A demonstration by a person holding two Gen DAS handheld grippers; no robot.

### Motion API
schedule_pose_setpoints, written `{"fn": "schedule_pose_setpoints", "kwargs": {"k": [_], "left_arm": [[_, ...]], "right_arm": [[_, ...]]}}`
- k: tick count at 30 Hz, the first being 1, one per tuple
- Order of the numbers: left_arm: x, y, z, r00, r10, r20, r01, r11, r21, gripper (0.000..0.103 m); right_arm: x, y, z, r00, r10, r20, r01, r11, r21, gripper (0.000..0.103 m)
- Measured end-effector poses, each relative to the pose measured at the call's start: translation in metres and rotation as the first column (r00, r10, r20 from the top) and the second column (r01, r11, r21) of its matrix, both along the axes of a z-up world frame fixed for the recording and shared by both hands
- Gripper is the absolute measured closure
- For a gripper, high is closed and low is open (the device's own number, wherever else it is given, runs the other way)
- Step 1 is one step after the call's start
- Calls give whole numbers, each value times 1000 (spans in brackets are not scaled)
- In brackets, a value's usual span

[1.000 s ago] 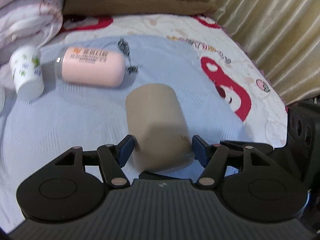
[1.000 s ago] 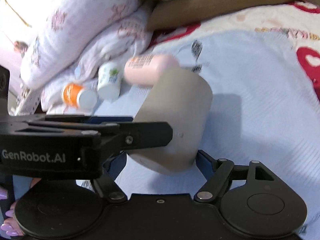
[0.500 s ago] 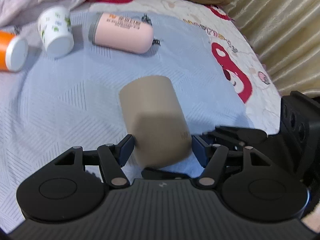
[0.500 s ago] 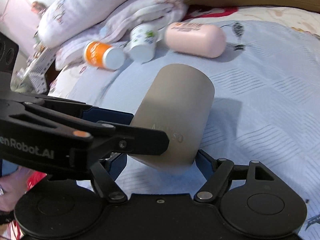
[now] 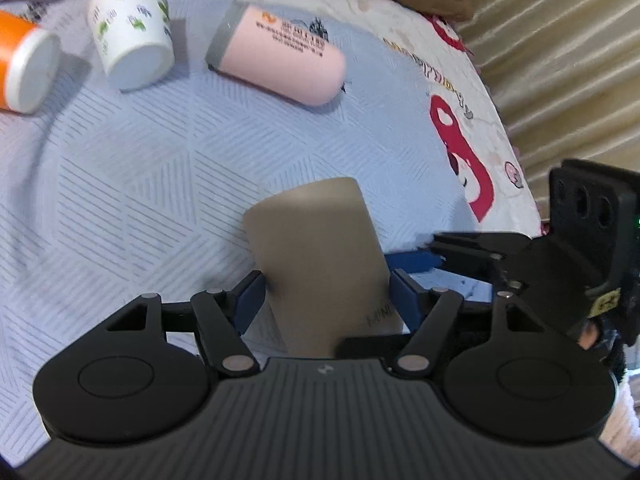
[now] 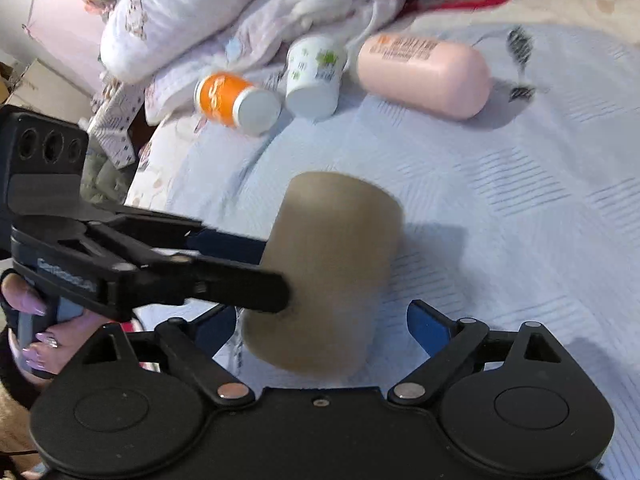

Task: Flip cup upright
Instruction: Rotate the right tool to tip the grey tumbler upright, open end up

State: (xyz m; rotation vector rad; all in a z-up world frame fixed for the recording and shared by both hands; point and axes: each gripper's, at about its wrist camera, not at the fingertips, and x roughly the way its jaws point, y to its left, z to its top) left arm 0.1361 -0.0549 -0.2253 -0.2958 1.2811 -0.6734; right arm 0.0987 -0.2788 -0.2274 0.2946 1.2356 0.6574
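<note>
A plain tan cup (image 5: 320, 256) is held in the air above the light blue blanket, its closed base pointing away from both cameras. My left gripper (image 5: 326, 296) is shut on it, blue pads pressed on both sides. It also shows in the right wrist view (image 6: 332, 272), tilted, with the left gripper (image 6: 256, 284) clamping it from the left. My right gripper (image 6: 320, 324) is open; its blue pads stand a little apart from the cup's lower end.
A pink tumbler (image 5: 280, 54), a white paper cup with green print (image 5: 130, 34) and an orange cup (image 5: 24, 66) lie on their sides on the blanket (image 5: 140, 184). Pillows (image 6: 208, 4) are piled behind. A curtain (image 5: 560, 60) hangs on the right.
Both grippers and the cup have risen and tipped forward, so more of the blanket and lying cups shows. The right gripper's pads have drawn away from the cup.
</note>
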Motion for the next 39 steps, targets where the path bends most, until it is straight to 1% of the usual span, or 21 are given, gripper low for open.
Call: {"fn": "schedule_pose_setpoints", "kwargs": {"k": [2,3,5,6,10,12,14,16,17,20,24,27,29,32,34,35,37,39], "left_arm": [[4,-2,0,1000,3,-11,-3,1000,-4,36],[5,-2,-1,1000,0,-7,0,1000,-7,35],[6,0,-3,1000,3,-4,-3,1000,-20,34],[5,1,-4,1000,5,3,-5,1000,-23,34],[-11,3,-2,997,14,73,-11,999,-35,34],[-24,0,5,991,-4,136,7,1000,-16,34],[-37,-4,12,976,-28,215,26,1000,12,35],[-49,-5,17,955,-36,294,28,999,30,36],[-53,-4,18,948,-37,315,28,999,33,36],[-59,3,18,945,-17,328,10,1000,25,36],[-68,5,22,927,-40,373,14,997,71,37],[-75,8,22,912,-53,407,16,996,92,37],[-76,12,21,905,-51,423,16,996,86,37],[-74,17,19,900,-46,433,19,998,65,38],[-74,16,20,899,-47,435,22,998,63,39],[-73,15,22,895,-56,442,27,997,70,40],[-75,12,24,880,-80,468,39,995,96,42],[-77,7,28,857,-108,504,49,991,128,44]], "right_arm": [[5,7,-2,1000,11,-1,-11,1000,-28,9],[7,9,-3,1000,15,-14,-16,999,-30,9],[8,10,-4,1000,12,-26,-13,1000,-14,14],[7,9,-4,1000,6,-23,-7,1000,-10,14],[-6,9,-1,996,37,81,-35,999,-16,14],[-15,10,2,989,60,136,-55,998,-37,14],[-22,17,8,976,90,196,-75,994,-83,15],[-33,26,13,952,132,276,-93,984,-150,15],[-38,30,16,940,148,307,-95,979,-178,15],[-45,40,18,917,188,350,-108,966,-237,15],[-51,52,19,886,228,403,-119,953,-277,15],[-61,58,18,842,270,468,-122,939,-322,15],[-63,61,19,830,273,486,-115,937,-330,15],[-63,65,18,816,280,506,-107,933,-344,15],[-62,66,18,811,279,515,-102,933,-345,15],[-61,67,18,809,277,519,-97,933,-347,15],[-63,69,17,796,280,536,-82,928,-362,15],[-63,72,17,784,278,555,-60,924,-378,15]]}}
